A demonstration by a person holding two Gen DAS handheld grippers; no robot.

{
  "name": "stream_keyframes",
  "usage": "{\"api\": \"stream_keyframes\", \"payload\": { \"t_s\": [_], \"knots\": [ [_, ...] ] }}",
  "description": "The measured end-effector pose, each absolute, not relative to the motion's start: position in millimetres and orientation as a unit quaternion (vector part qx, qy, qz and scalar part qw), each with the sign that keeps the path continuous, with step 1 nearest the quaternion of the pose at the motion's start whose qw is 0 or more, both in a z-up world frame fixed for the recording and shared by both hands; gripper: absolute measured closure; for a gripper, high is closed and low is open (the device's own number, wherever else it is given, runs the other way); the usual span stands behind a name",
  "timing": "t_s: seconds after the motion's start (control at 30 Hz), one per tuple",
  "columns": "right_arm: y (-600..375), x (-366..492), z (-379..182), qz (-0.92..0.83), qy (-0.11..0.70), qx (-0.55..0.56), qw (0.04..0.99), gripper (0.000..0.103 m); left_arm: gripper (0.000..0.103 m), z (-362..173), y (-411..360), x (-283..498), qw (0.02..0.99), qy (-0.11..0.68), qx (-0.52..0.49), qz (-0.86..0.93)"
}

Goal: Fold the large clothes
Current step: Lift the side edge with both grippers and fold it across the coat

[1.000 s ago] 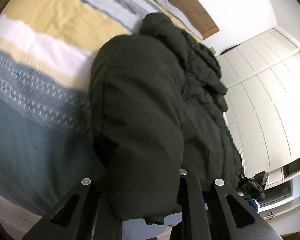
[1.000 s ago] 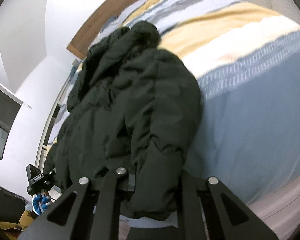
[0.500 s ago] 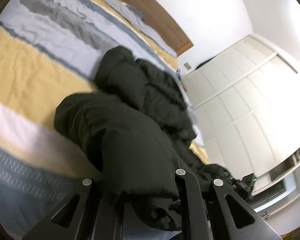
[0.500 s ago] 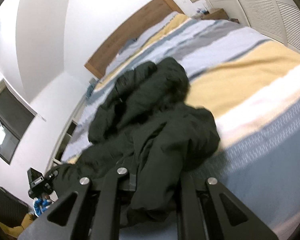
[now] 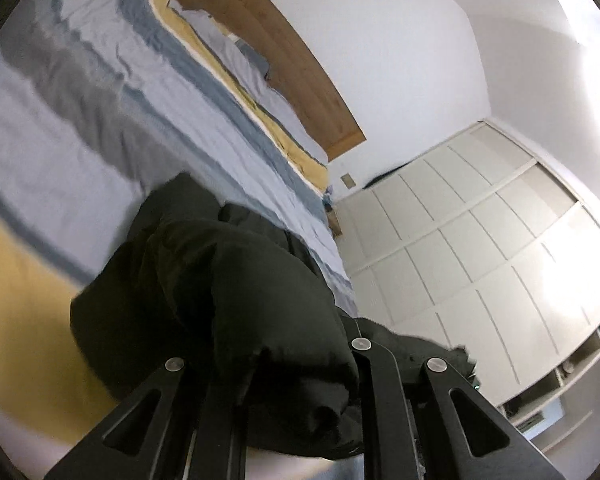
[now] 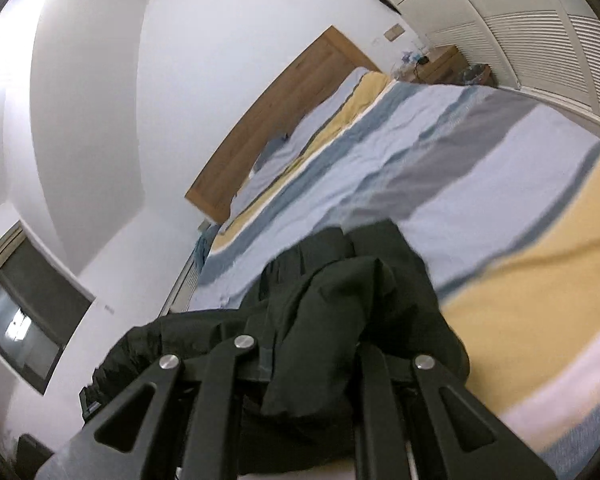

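A large black padded jacket (image 5: pixel 220 300) is lifted off the striped bed cover (image 5: pixel 100 100) at its near end. My left gripper (image 5: pixel 284 392) is shut on a thick fold of the jacket, which bulges up between its fingers. In the right wrist view the same jacket (image 6: pixel 340 312) hangs bunched from my right gripper (image 6: pixel 308 384), which is shut on its dark cloth. The jacket's far end still rests on the bed. Both pairs of fingertips are buried in the fabric.
The bed's cover (image 6: pixel 480 168) has blue, grey, white and yellow stripes and runs to a wooden headboard (image 5: pixel 292 56). White wardrobe doors (image 5: pixel 480 248) stand to the right of the bed. A nightstand (image 6: pixel 440 64) sits by the headboard, and a dark window (image 6: pixel 28 312) is at the left.
Both grippers have risen and moved toward the headboard, carrying the jacket's near end up and over its far part. The views now tilt up to show more wall and headboard.
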State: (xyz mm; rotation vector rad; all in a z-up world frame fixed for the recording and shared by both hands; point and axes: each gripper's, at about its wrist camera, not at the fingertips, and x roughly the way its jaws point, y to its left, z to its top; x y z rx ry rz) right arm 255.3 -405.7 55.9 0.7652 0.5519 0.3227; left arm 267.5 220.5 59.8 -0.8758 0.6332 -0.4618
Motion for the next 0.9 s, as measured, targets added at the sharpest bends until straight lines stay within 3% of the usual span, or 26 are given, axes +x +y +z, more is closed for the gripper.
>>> {"api": "stream_keyframes", "payload": {
  "t_s": [0.17,0.43,0.73,0.83,0.9],
  "knots": [
    [-395,331,57,0.131,0.273,0.36,0.883,0.092,0.09,52,216,339,0.839,0.31,-0.406,-0.188],
    [-388,432,0,0.057,0.331,0.37,0.866,0.092,0.084,-8,208,443,0.836,0.369,-0.387,-0.126],
    [-381,484,-53,0.024,0.371,0.342,0.863,0.09,0.08,-59,200,497,0.819,0.401,-0.39,-0.125],
    [-384,486,-61,0.027,0.371,0.356,0.857,0.088,0.074,-56,203,497,0.817,0.395,-0.397,-0.135],
    [-386,484,-59,0.036,0.363,0.363,0.857,0.08,0.057,-49,210,494,0.811,0.378,-0.421,-0.148]
  ]
}}
